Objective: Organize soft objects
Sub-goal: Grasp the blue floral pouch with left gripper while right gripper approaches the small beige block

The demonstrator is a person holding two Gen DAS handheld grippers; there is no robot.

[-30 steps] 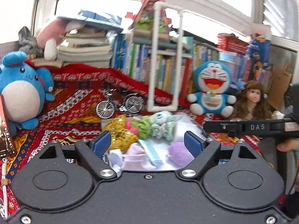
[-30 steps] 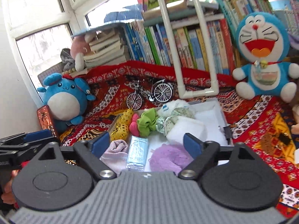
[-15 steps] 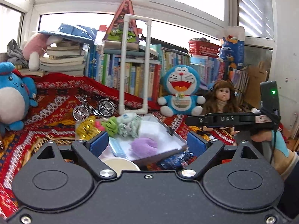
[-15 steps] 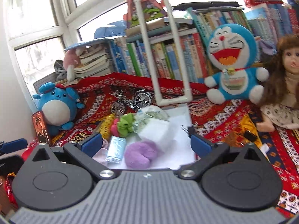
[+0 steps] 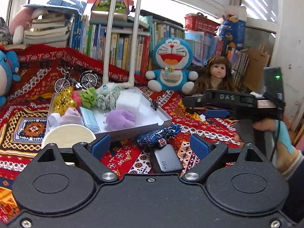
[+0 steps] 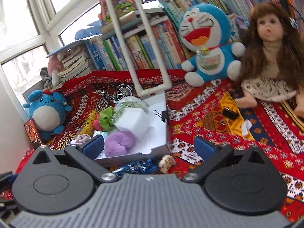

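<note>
A shallow grey tray (image 5: 163,120) on the patterned cloth holds several soft things: a purple plush piece (image 5: 120,118), a white sponge block (image 5: 129,101), green scrunchies (image 5: 88,99), a yellow fabric piece (image 5: 61,100) and a blue mask pack (image 5: 89,118). A blue patterned cloth pouch (image 5: 157,135) lies on the cloth just in front of the tray. My left gripper (image 5: 150,148) is open and empty, above the pouch. My right gripper (image 6: 150,146) is open and empty, near the tray's front corner (image 6: 133,156); it also shows in the left wrist view (image 5: 218,102).
A black 65w power bank (image 5: 167,161) lies by the pouch. A cream round lid (image 5: 69,135) sits left of the tray. A Doraemon plush (image 5: 172,64), a doll (image 5: 216,76), a toy bicycle (image 5: 76,80), a white pipe frame (image 5: 121,38) and books stand behind.
Both grippers have pulled back from over the tray toward the near side. The pouch and power bank have come into view. Both stay open.
</note>
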